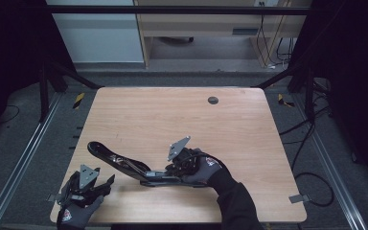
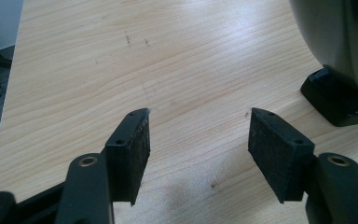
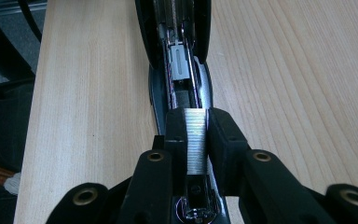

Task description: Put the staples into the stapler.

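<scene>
Right hand-held gripper (image 3: 196,140) clamps staple strip (image 3: 196,140) above opened stapler (image 1: 124,165) channel; left hand-held gripper (image 2: 198,140) open, idle over tabletop (image 1: 172,115). Strip not yet seated; lid unclosed.

black stapler (image 1: 124,165), silver staples (image 3: 196,140), pale wood-grain table (image 1: 163,115)

Silver staple strip (image 3: 196,140) stands upright over the opened black stapler (image 1: 124,165).
</scene>
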